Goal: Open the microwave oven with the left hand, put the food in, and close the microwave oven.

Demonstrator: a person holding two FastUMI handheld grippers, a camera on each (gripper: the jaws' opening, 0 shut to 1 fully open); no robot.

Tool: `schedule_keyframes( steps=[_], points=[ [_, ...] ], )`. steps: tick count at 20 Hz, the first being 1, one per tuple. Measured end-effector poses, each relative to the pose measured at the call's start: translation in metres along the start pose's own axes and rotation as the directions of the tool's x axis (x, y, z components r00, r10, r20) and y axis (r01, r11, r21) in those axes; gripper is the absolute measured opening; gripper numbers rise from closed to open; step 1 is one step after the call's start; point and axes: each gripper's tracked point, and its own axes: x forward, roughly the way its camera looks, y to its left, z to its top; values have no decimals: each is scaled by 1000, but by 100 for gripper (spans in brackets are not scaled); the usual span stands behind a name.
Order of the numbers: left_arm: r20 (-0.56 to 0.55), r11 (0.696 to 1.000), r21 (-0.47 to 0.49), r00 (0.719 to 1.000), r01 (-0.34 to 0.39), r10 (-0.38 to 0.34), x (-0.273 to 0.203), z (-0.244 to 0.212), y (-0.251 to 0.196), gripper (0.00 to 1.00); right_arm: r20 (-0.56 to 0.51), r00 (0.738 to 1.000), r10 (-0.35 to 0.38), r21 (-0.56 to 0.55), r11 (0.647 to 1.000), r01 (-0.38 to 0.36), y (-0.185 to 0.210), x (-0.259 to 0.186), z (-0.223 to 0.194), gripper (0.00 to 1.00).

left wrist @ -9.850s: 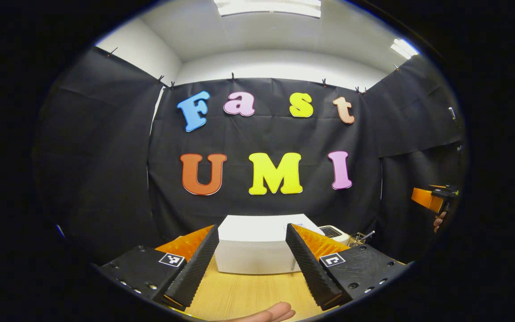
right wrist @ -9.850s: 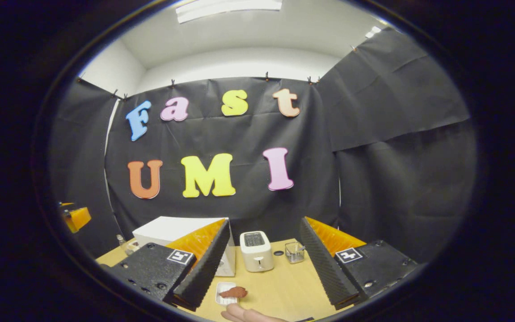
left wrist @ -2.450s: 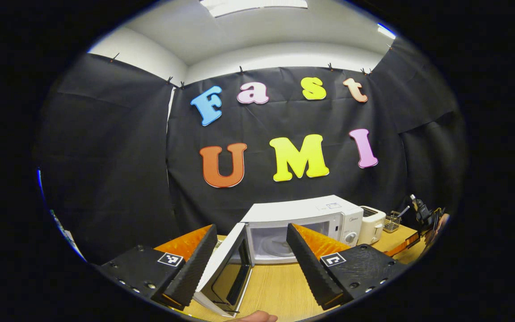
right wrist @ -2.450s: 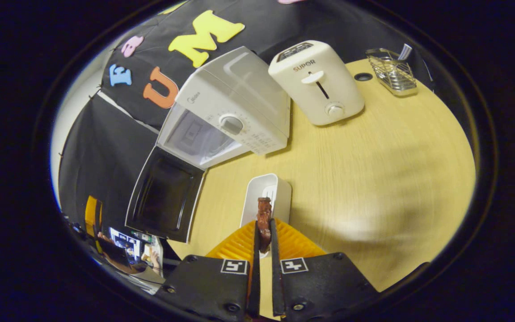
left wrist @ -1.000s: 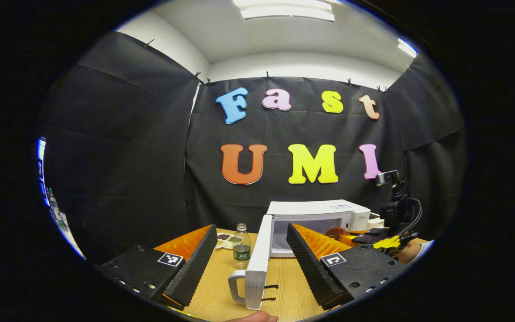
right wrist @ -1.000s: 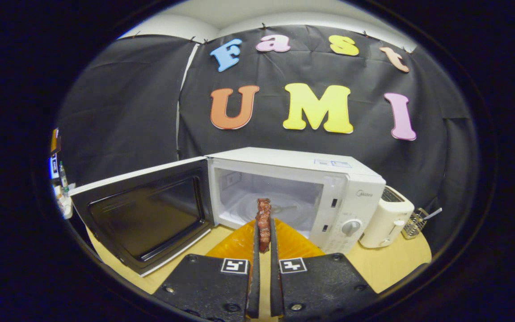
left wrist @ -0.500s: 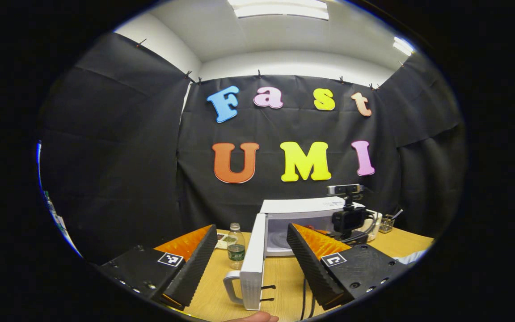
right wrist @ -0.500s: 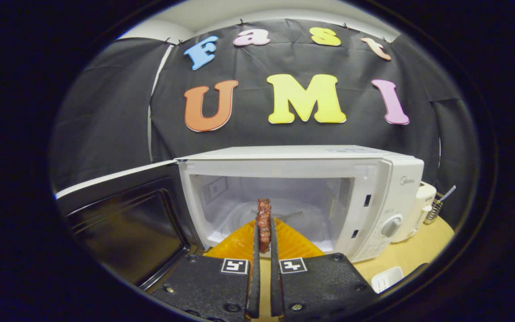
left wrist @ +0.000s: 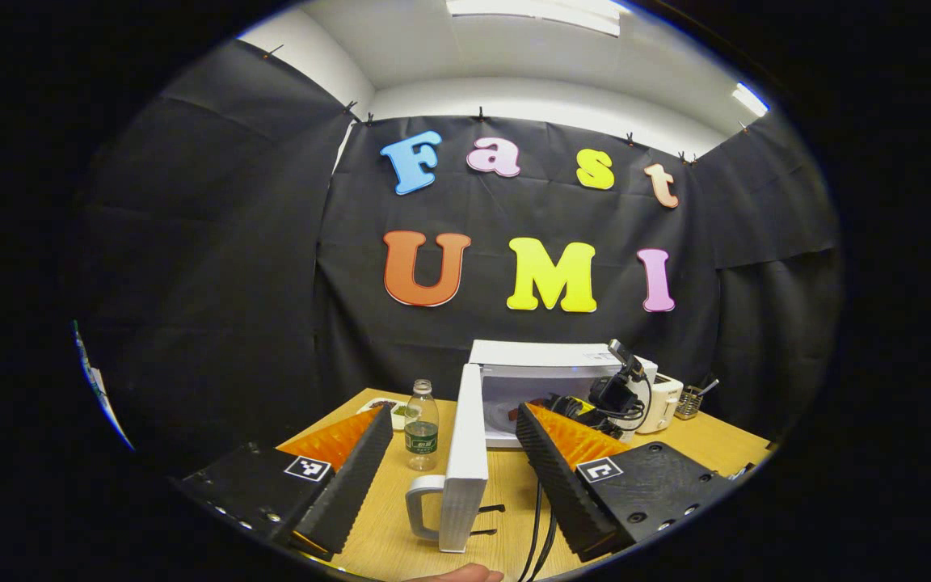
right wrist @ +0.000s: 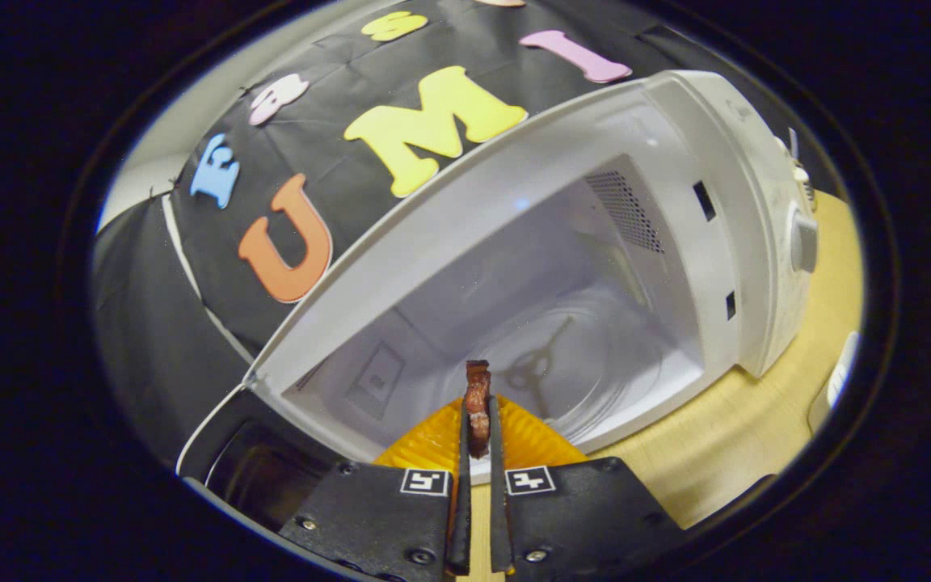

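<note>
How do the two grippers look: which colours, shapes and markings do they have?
Both look alike. The left gripper and the right gripper each have black bodies with screws, a small square black-and-white marker on each side, ribbed orange wedges and flat black textured jaws. Black cables run beside the left one.

No brand or number reads clearly. The white box-shaped microwave oven (right wrist: 700,202) bears faint grey lettering at its top corner, too blurred to read, and the clear plastic bottle (left wrist: 421,424) carries a green label too small to read.
</note>
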Motion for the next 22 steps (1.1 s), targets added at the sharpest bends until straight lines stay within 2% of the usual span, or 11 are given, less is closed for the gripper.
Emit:
schedule_keyframes(
  steps=[4,7,8,9,10,11,13,18,22],
  points=[
    [-21,1000,-2,1000,-21,21,0,-8,11,94,65,997,-52,103,994,45,-9,19,11,13],
    [-53,1000,-18,998,-21,20,1,-18,10,93,111,981,-162,171,975,142,-27,32,18,13],
    [-67,1000,-25,998,-18,16,0,-21,8,93,122,978,-167,172,974,145,-24,35,21,13],
    [-78,999,-28,997,-14,12,-2,-23,7,93,103,973,-207,138,972,192,-26,40,19,14],
    [-84,1000,-29,996,-9,6,-4,-26,4,94,74,973,-218,82,974,212,-28,44,12,36],
    [-85,1000,-25,996,-5,3,-7,-26,3,94,42,964,-262,39,965,261,-37,43,11,57],
    [-77,1000,-16,997,-7,6,-14,-24,3,94,33,969,-246,34,969,245,-41,38,8,100],
    [-48,1000,7,999,-9,9,-32,-16,0,93,67,975,-213,-62,974,217,-35,7,17,100],
    [-39,999,43,999,-32,34,-43,-16,2,93,56,985,-163,-103,980,168,-27,-26,19,100]
  ],
)
